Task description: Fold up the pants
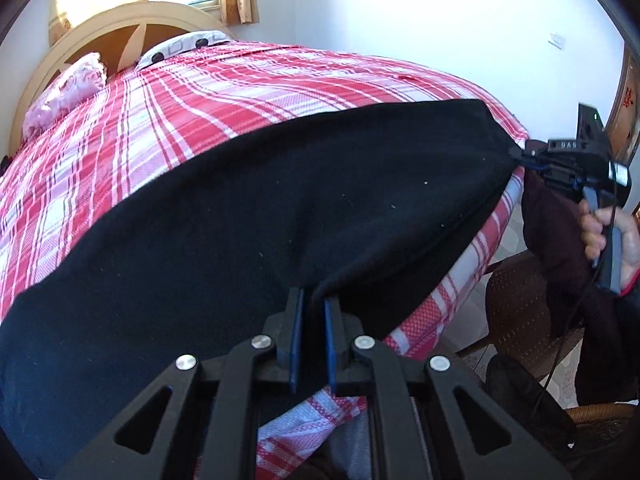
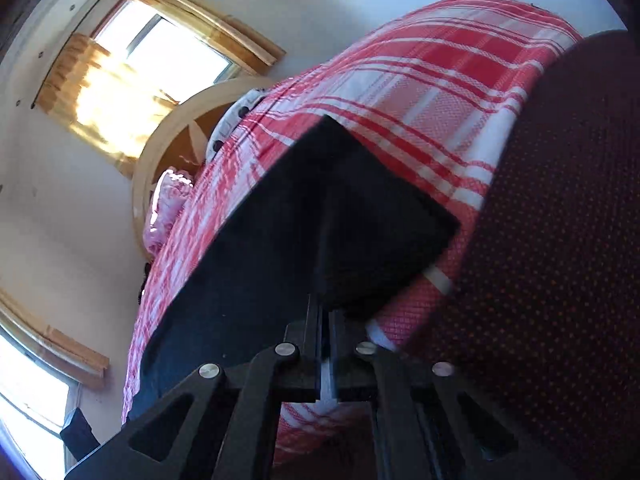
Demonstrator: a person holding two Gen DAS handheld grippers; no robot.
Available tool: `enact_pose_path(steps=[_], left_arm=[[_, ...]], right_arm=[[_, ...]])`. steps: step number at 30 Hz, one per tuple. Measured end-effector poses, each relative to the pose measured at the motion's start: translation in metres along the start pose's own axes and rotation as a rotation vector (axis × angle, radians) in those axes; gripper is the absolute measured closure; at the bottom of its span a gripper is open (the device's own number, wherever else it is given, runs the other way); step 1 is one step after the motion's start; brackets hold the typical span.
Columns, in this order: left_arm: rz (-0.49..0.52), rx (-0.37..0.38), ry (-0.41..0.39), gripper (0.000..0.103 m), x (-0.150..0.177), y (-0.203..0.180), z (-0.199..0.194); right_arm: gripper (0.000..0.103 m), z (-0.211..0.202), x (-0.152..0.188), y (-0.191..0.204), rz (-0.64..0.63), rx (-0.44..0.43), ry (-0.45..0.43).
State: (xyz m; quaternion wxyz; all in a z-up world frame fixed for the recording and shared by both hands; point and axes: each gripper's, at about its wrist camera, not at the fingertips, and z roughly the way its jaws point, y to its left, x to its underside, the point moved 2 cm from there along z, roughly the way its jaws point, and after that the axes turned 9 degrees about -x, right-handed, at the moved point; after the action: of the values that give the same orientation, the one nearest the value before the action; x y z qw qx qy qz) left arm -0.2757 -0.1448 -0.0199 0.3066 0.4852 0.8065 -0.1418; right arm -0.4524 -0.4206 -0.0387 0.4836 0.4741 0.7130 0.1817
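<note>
Red-and-white plaid bedding (image 1: 192, 120) covers the bed that fills both views, and the black pants (image 1: 248, 216) lie across its near edge in one broad dark band. Nearest the left wrist camera, the left gripper (image 1: 313, 308) is clamped on the pants' near hem, the fabric pinched between its blue-lined fingers (image 1: 295, 332) and rising slightly off the sheet there. The cloth is matte and lint-speckled, with a seam running toward its right end. At that end the right gripper (image 1: 524, 155) has its jaws closed on a bunched corner of the pants, held by a hand (image 1: 608, 236) at the picture's edge. In the right wrist view, the same gripper (image 2: 325, 312) shows its fingers pressed together over a corner of the pants (image 2: 280, 248), which fan out from the tips as a dark folded flap on the plaid.

Beyond the bed edge stands a dark dotted chair (image 1: 520, 304), looming blurred in the right view. Farther back sit a pink ruffled pillow (image 1: 68, 88), a white patterned pillow (image 1: 188, 46), the curved wooden headboard (image 1: 120, 24) and a sunlit curtained window (image 2: 132, 80).

The pants' left end runs out of frame, so waistband and legs cannot be told apart.
</note>
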Motion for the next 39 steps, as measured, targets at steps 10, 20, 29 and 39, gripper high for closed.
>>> enact_pose_path(steps=[10,20,29,39], left_arm=[[0.111,0.011,-0.090,0.029,-0.007,-0.001,-0.043],[-0.317,-0.166,-0.102,0.018,-0.024,0.076,-0.013],[-0.108,-0.253,-0.053,0.020,0.018,0.027,0.007],[-0.096,-0.145,-0.049,0.019,0.036,0.052,-0.033]], right_arm=[[0.093,-0.035,-0.015,-0.013,0.083,0.155,-0.090],[0.068,-0.029,-0.039,0.008,0.018,0.004,-0.135],[0.068,0.042,0.003,0.099,-0.371,-0.022,0.056],[0.081,0.033,-0.024,0.037,-0.086,0.147,-0.013]])
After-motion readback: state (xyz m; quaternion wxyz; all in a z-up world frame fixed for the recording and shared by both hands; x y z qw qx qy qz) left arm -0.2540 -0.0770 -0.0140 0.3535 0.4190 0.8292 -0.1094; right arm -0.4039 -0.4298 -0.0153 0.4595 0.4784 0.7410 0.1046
